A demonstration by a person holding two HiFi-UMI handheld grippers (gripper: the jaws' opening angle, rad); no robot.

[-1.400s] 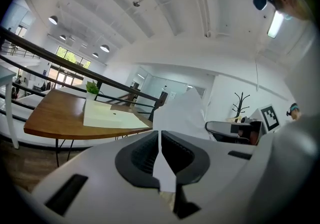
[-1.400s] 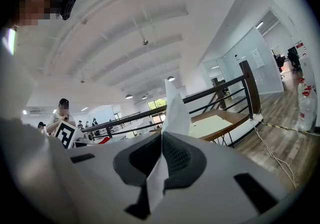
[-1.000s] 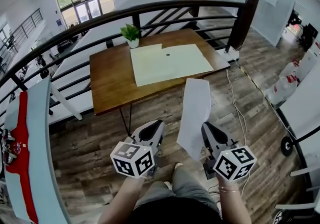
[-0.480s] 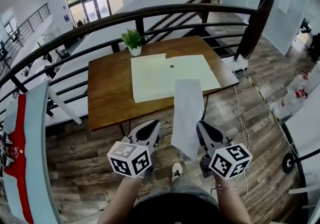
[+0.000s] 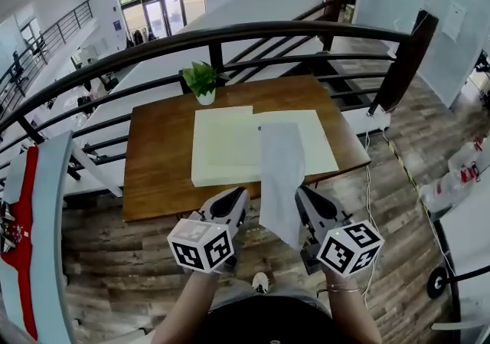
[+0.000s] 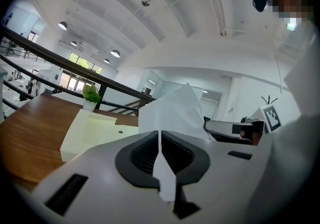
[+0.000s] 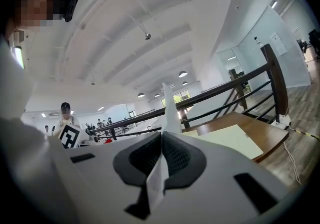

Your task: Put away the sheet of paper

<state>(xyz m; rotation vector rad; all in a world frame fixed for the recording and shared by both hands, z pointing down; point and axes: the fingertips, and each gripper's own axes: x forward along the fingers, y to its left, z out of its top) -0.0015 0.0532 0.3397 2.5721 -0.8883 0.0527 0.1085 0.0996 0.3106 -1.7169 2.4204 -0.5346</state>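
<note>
Head view: sheet of paper (image 5: pixel 282 174) hangs between your left gripper (image 5: pixel 232 207) and right gripper (image 5: pixel 310 208), over the table (image 5: pixel 157 158) near edge. Left gripper view: jaws pinched on paper. Right gripper view: same. Move both hands together, or it tears.

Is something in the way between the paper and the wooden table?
Nothing visible. The left gripper and right gripper pinch the sheet of paper; only wood floor lies before the wooden table.
</note>
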